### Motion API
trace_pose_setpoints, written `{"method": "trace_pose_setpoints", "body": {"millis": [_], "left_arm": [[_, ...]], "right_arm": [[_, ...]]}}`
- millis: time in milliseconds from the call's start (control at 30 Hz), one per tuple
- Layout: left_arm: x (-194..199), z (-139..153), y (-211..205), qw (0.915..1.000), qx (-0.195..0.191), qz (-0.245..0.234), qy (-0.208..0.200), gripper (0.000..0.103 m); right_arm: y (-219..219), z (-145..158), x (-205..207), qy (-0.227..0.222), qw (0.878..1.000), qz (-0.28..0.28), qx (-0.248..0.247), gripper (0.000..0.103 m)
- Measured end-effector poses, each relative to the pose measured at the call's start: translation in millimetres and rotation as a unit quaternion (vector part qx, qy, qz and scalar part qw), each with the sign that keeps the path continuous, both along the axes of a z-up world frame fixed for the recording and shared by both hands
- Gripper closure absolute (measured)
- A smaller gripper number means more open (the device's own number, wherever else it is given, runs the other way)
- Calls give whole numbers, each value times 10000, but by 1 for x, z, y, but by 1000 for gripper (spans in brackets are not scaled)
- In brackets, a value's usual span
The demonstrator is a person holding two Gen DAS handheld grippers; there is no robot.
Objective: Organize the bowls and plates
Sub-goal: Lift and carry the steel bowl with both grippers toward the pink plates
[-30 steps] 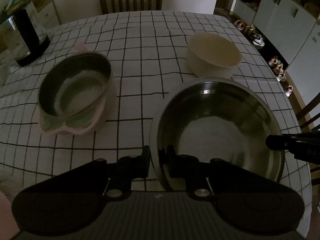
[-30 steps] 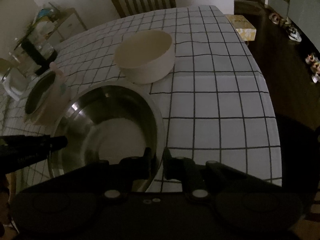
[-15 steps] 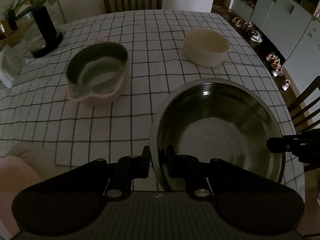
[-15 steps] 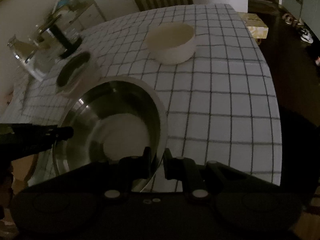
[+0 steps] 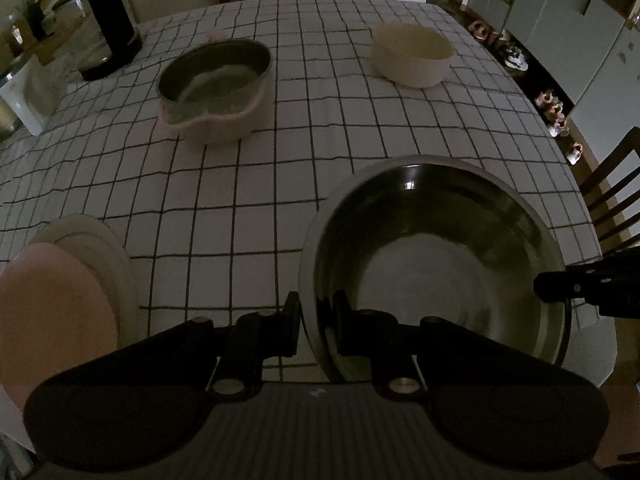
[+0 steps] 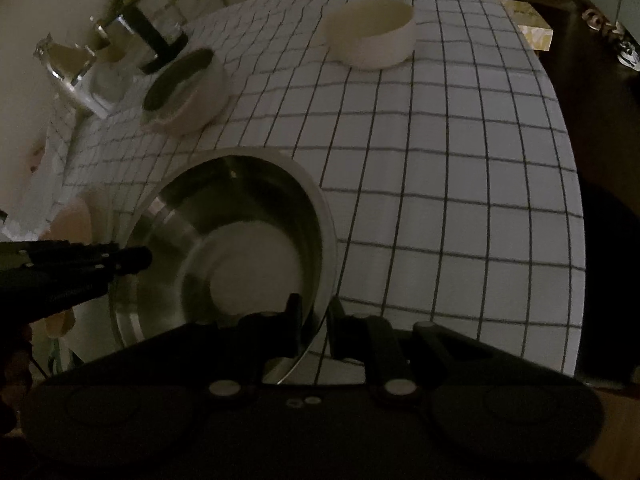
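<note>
- At the table's near left edge lie the plates (image 5: 108, 248), a pink one over a white one, flat and just beside the left gripper; they are likely the start of a stack.
- Further back on the left stands the grey bowl (image 5: 216, 76), nested in a pale pink holder, upright and well apart from the rest. Behind it, at the cloth's corner, is a dark jug (image 5: 110, 36).
- The left gripper (image 5: 316, 328) is clamped on the near left rim of the steel bowl (image 5: 436, 264), one finger outside the wall and one inside.
- The steel bowl is wide, shiny and empty, with a pale flat bottom. It appears to be held above the checked cloth (image 5: 248, 184) near the table's front right edge.
- The right gripper (image 6: 314, 326) is closed on the opposite rim, again one finger on each side. Two grips probably steady so broad a bowl and keep it level.
- At the far right sits the cream bowl (image 5: 412, 54), round, straight-walled and empty, well apart from the steel bowl.
</note>
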State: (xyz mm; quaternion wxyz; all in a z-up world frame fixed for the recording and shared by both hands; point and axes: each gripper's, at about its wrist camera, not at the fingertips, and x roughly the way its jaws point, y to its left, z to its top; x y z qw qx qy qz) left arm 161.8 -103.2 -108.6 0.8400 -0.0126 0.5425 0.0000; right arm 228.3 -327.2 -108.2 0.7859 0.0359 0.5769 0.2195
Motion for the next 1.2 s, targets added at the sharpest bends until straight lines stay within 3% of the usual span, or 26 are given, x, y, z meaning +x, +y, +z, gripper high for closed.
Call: {"method": "trace_pose_setpoints", "body": {"millis": [633, 933, 1200], "left_arm": [[-6, -25, -1, 9990, 89, -352, 262, 87], [-5, -27, 2, 9990, -5, -304, 334, 87], [-5, -28, 5, 9989, -79, -262, 386, 86]], "right_arm": [[4, -21, -16, 203, 9994, 194, -179, 88], [6, -24, -15, 214, 9993, 252, -200, 87], [5, -21, -15, 138, 9991, 273, -276, 81]]}}
